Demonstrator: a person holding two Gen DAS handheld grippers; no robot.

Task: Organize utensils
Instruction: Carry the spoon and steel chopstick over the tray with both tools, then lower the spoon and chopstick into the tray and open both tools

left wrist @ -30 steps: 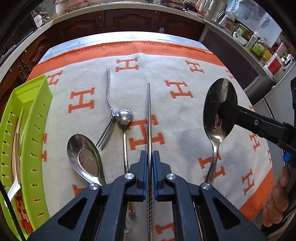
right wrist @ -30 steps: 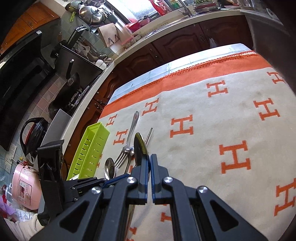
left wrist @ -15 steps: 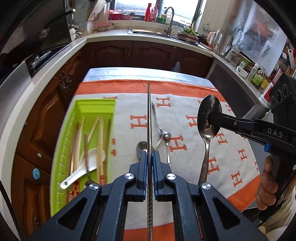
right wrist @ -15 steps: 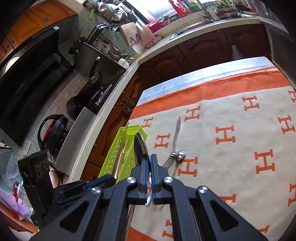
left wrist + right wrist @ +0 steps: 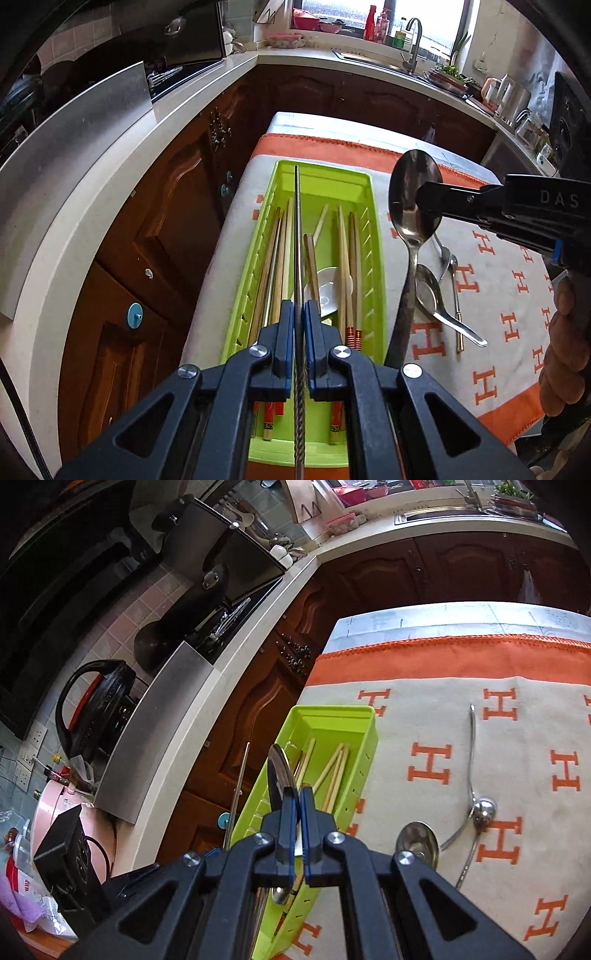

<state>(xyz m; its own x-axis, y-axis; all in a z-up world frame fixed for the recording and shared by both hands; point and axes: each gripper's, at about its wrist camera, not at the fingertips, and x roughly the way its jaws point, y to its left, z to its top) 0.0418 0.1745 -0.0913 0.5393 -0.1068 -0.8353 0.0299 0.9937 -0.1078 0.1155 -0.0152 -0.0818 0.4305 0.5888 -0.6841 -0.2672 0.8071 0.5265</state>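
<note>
My left gripper (image 5: 300, 312) is shut on a metal chopstick (image 5: 297, 229) and holds it lengthwise above the lime-green utensil tray (image 5: 375, 236), which holds wooden chopsticks and a white spoon. My right gripper (image 5: 297, 797) is shut on the bowl of a large steel spoon (image 5: 279, 775), edge-on, over the tray's near right rim (image 5: 364, 760). That spoon (image 5: 413, 199) and gripper also show in the left wrist view, right of the tray. The metal chopstick (image 5: 238, 786) shows left of the tray in the right wrist view.
A fork (image 5: 471, 760), a small ladle-like spoon (image 5: 484, 808) and a steel soup spoon (image 5: 417, 840) lie on the white and orange H-pattern cloth (image 5: 517, 886) right of the tray. Brown cabinets and a counter lie beyond the table's left edge.
Both grippers have lifted their utensils off the cloth and moved left. The left one now holds the chopstick over the tray; the right one holds the spoon beside the tray's right side.
</note>
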